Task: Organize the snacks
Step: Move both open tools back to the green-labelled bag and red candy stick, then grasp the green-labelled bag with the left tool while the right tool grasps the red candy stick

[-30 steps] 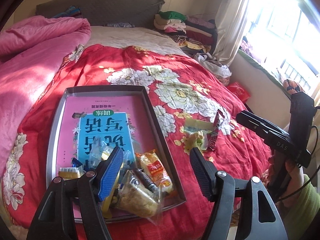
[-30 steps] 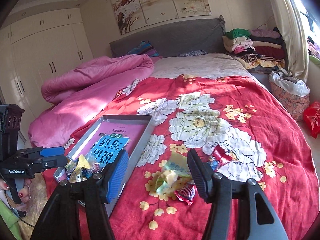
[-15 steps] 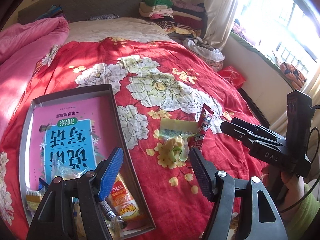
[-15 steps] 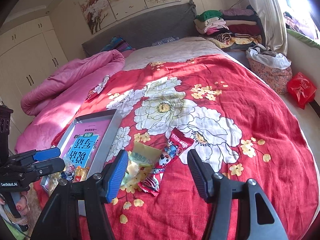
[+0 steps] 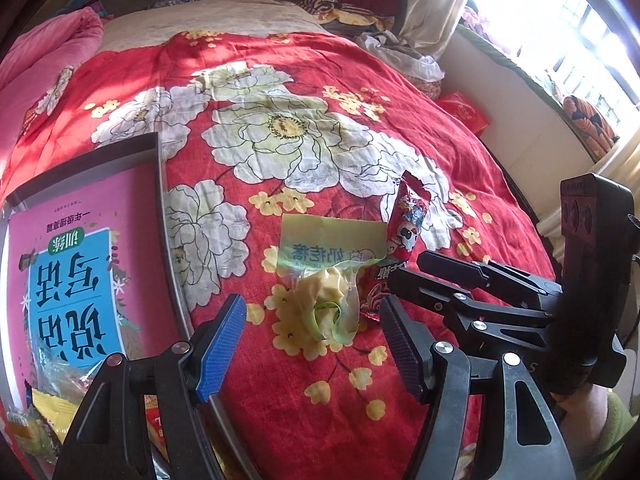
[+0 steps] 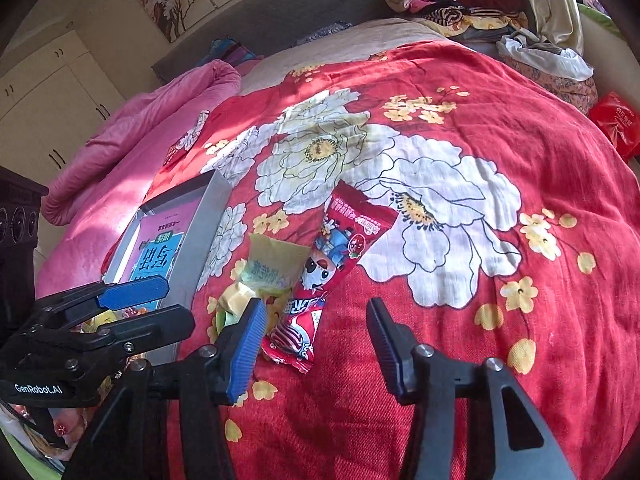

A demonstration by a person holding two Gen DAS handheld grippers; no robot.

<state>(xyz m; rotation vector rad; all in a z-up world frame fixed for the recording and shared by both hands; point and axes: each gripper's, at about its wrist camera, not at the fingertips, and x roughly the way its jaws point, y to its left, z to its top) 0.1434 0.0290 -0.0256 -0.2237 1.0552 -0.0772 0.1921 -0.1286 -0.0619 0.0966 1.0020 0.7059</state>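
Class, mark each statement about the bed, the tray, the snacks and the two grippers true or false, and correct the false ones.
1. The red packet lies in the tray. False: it lies on the bedspread, beside the tray.
2. The yellow packet touches the red packet. True.
3. The left gripper is shut on the yellow packet. False: it is open and holds nothing.
4. A pink book lies in the tray. True.
5. The right gripper is open. True.

Two low wrist views over shared red snack packet (image 5: pixel 407 227) (image 6: pixel 336 256).
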